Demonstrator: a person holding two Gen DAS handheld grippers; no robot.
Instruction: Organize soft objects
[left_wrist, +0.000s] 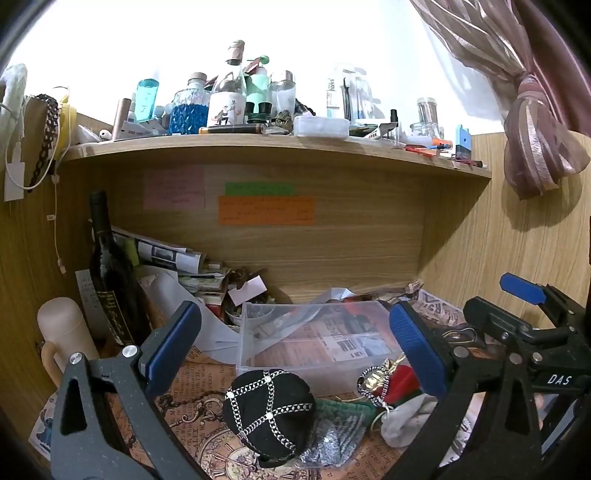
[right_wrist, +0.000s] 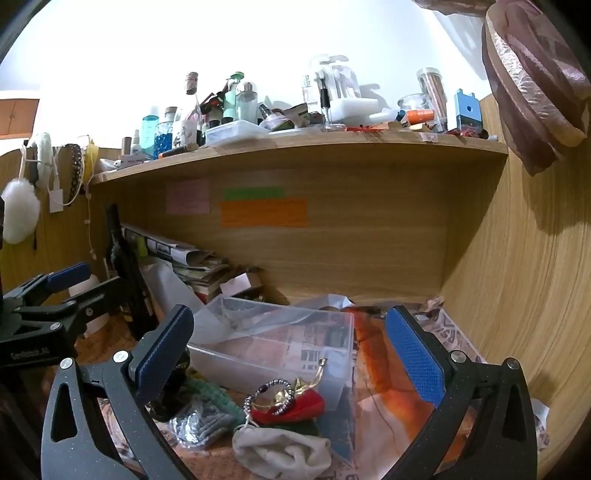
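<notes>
A black cap with silver chains (left_wrist: 269, 410) lies on the printed paper desk cover, between the fingers of my open left gripper (left_wrist: 295, 343). Beside it are a green knit piece (left_wrist: 343, 410), a silvery grey pouch (left_wrist: 328, 443), a white sock (left_wrist: 406, 417) and a red item with a bead bracelet (left_wrist: 388, 380). Behind them stands a clear plastic bin (left_wrist: 314, 339). My open right gripper (right_wrist: 291, 354) hovers over the white sock (right_wrist: 284, 452), the red item (right_wrist: 295, 406), the grey pouch (right_wrist: 199, 424) and the bin (right_wrist: 273, 339). Both grippers are empty.
A dark wine bottle (left_wrist: 110, 273), a cream jug (left_wrist: 62, 328) and stacked papers (left_wrist: 173, 258) crowd the back left. A cluttered wooden shelf (left_wrist: 258, 147) overhangs. Wooden walls close in the right side (right_wrist: 517, 277). A tied curtain (left_wrist: 539, 147) hangs at the upper right.
</notes>
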